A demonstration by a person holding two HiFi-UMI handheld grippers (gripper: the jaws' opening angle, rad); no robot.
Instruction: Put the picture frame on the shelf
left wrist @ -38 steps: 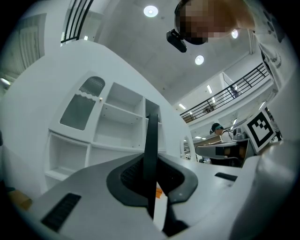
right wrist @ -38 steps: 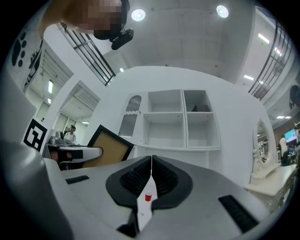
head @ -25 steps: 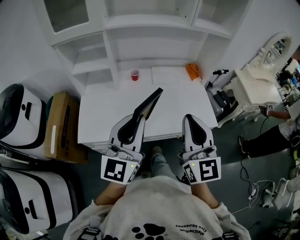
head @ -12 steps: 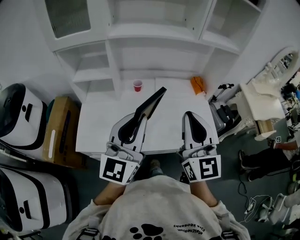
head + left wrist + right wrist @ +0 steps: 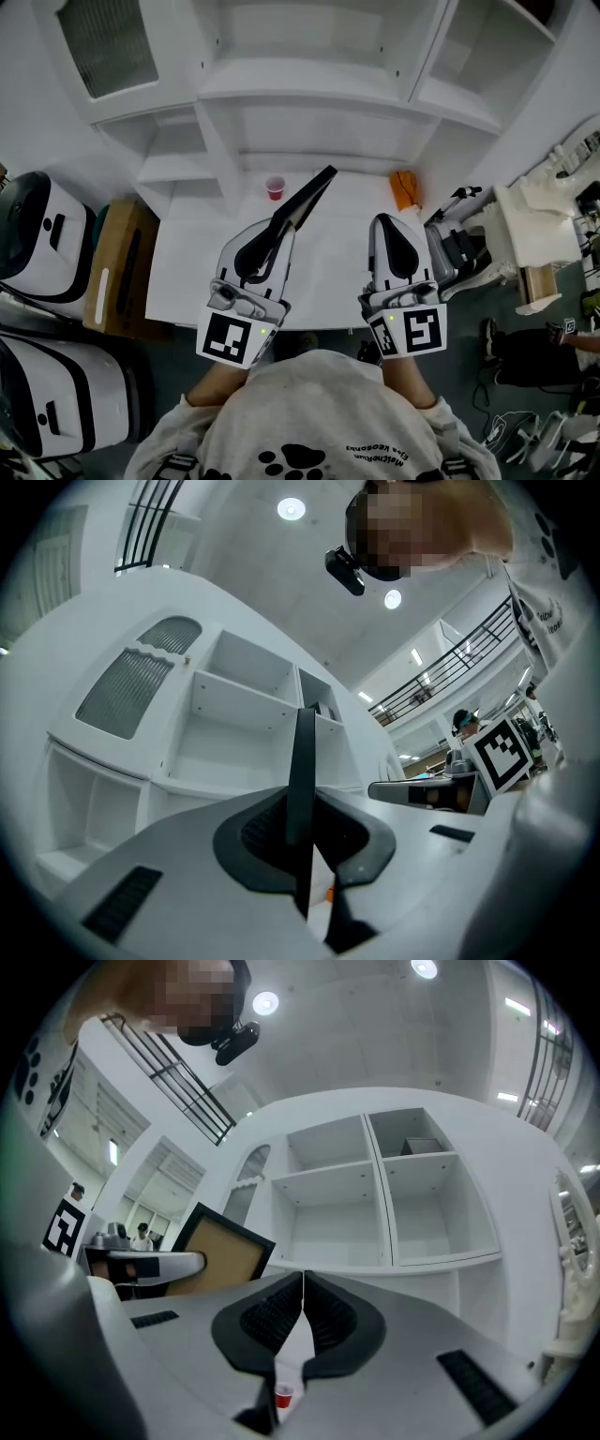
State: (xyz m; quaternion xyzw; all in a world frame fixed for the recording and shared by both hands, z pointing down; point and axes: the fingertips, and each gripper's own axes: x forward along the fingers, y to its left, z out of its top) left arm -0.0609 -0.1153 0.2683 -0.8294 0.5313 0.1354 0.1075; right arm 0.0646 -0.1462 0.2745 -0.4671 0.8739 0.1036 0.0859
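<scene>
The picture frame (image 5: pixel 305 199) stands edge-on, clamped in the left gripper (image 5: pixel 281 228) and jutting out ahead of its jaws; the right gripper (image 5: pixel 387 223) alongside is pinched closed on nothing. This looks like the carry step: next the frame must rise into a bay of the white shelf (image 5: pixel 309 80) ahead and above. Below both claws lies the white table (image 5: pixel 187 272), with a red cup (image 5: pixel 275 187) just beyond the left tips and white machines (image 5: pixel 37 225) off to the left

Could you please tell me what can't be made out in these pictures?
- Picture frame front: edge-on in the head and left gripper views; the right gripper view shows only one brown side.
- Orange thing on the table: too small in the head view to identify.
- Dark item in an upper shelf compartment: too small in the right gripper view.
</scene>
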